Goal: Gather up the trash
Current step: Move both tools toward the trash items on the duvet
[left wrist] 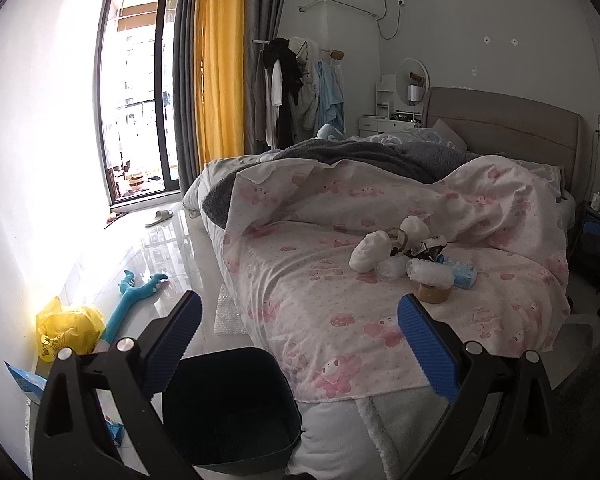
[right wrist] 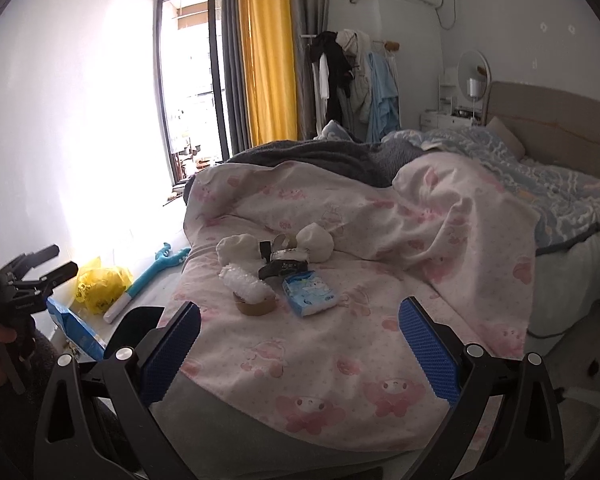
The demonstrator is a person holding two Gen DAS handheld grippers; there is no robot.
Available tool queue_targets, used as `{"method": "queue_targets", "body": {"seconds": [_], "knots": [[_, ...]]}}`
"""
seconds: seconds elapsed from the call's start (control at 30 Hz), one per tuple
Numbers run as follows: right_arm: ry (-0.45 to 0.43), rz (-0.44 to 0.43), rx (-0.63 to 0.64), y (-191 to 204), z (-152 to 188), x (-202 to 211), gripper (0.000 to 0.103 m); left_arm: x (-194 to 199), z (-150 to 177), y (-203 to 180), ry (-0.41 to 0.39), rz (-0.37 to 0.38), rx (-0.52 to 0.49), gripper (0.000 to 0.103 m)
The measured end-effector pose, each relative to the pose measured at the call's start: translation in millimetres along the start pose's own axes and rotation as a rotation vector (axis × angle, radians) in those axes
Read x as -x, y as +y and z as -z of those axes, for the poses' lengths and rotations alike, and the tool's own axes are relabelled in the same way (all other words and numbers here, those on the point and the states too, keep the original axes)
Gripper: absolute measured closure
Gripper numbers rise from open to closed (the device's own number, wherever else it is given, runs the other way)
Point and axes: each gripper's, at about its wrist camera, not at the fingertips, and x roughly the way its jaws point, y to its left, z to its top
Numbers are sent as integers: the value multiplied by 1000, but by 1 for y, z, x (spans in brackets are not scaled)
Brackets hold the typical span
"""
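Left wrist: bin (left wrist: 236,412) beside bed (left wrist: 340,320).

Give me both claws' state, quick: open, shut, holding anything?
Left claw: open, holding nothing, above the bin.
Right claw: open, holding nothing, facing the bed.

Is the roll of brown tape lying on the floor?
No, the brown tape roll sits on the pink bedspread, beside the blue tissue pack.

On the bed (right wrist: 380,360): two white wads (right wrist: 236,249), one tape roll (right wrist: 256,305), one bubble wrap piece (right wrist: 242,280), one tissue pack (right wrist: 310,294), one dark wrapper (right wrist: 282,268). Beside the bed: one bin (left wrist: 228,408), one yellow bag (left wrist: 66,330).
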Motion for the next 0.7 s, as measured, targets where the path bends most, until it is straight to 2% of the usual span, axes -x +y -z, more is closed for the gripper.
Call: {"method": "queue_targets", "body": {"seconds": [0.03,0.13,0.2,0.3,0.43,0.57,0.7], "knots": [[7,-3,-5,-4,-1,-7,3,-8,-1,1,14,11,4,3],[58,65,21,-8,-8,-29,3,-31,-1,2,59,30,2,3],[78,63,22,-10,-11,-45,3,-42,-2,1,69,30,-7,4],[91,20,-2,-20,-16,-65,3,-61,-4,-5,79,47,-34,4],[129,7,37,-21,-20,-93,4,-78,-8,-18,83,98,-62,4],[142,-42,30,-27,-27,-115,7,-92,-13,-36,88,133,-108,4],[177,-74,97,-24,-27,-139,12,-106,-19,-49,96,168,-121,4]]}}
